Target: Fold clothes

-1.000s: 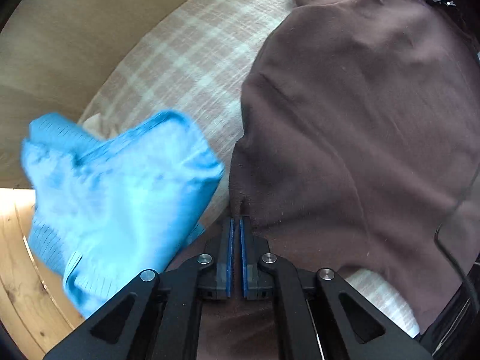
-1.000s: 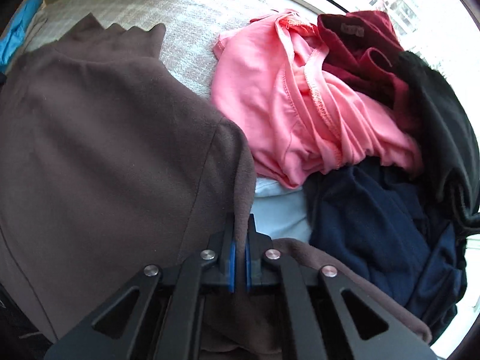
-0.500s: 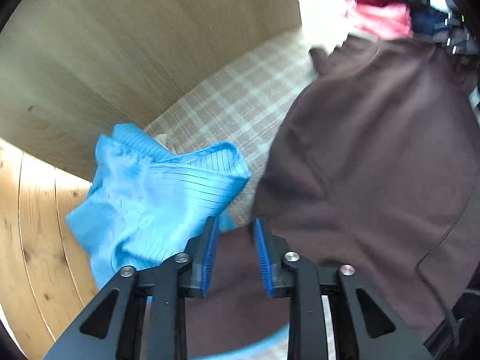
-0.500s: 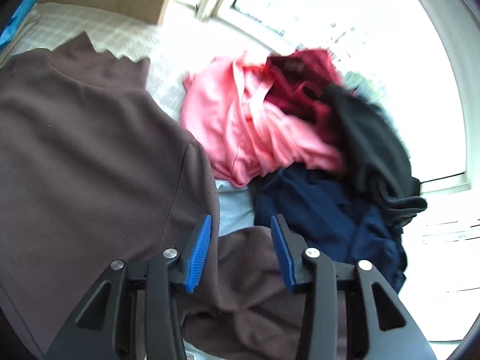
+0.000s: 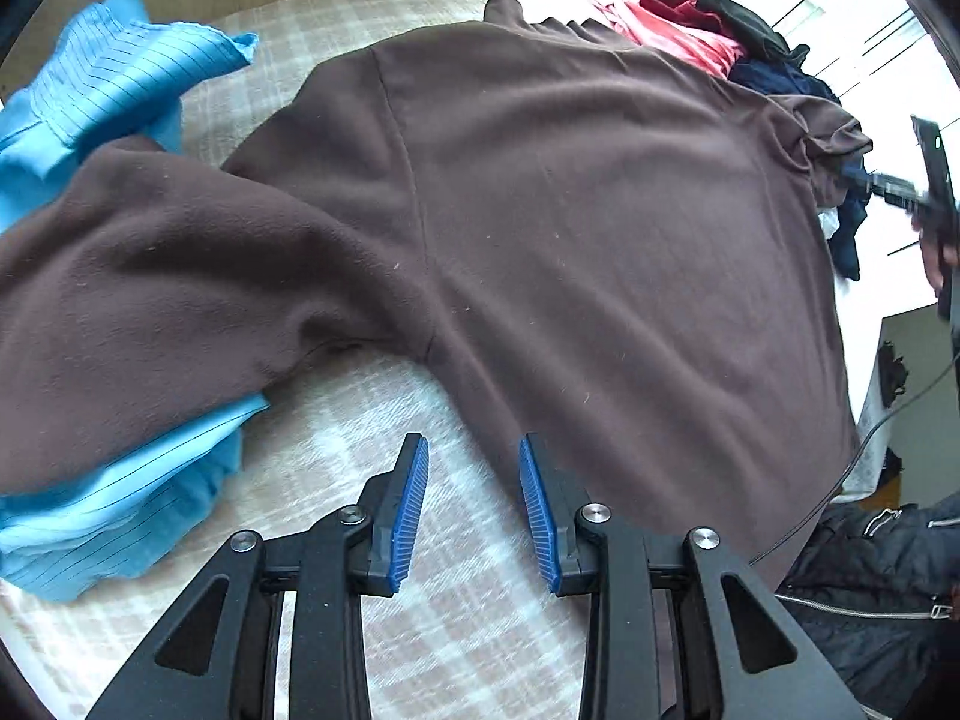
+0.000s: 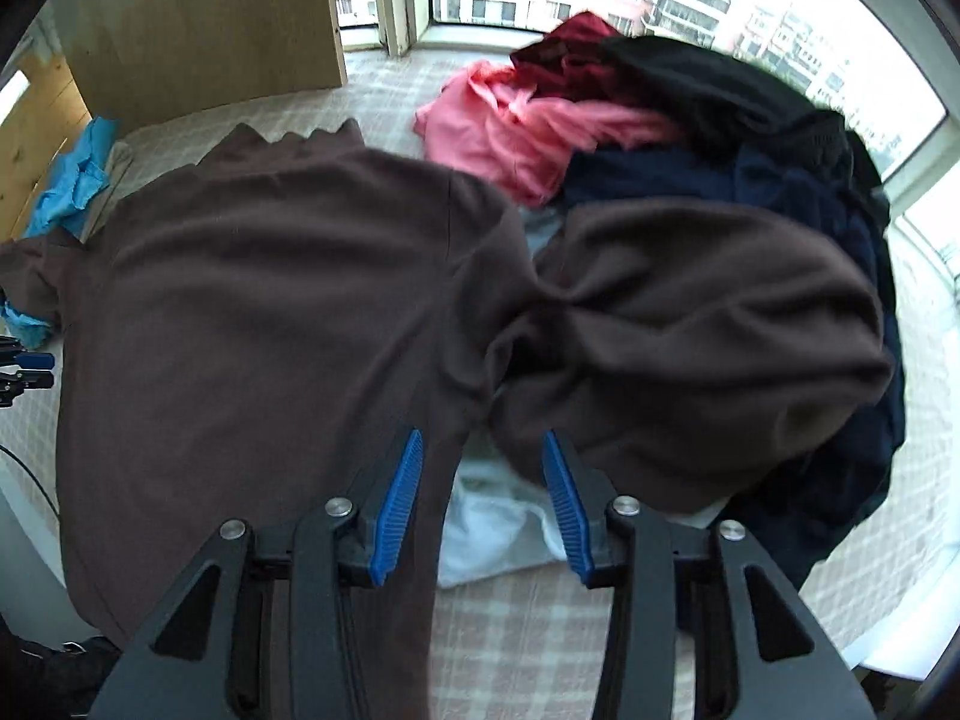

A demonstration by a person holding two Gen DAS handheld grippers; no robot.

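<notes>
1. Jaws of left gripper (image 5: 474,450) and right gripper (image 6: 480,450), earlier clamped on brown sweater (image 5: 570,210), have just been opening; nothing between them.
2. Both point steeply down, above sweater spread flat on checked cover (image 5: 384,414).

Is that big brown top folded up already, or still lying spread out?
Spread out, not folded. The brown top lies flat across the checked bedcover, body in one layer, one sleeve splayed over the blue garment.
</notes>
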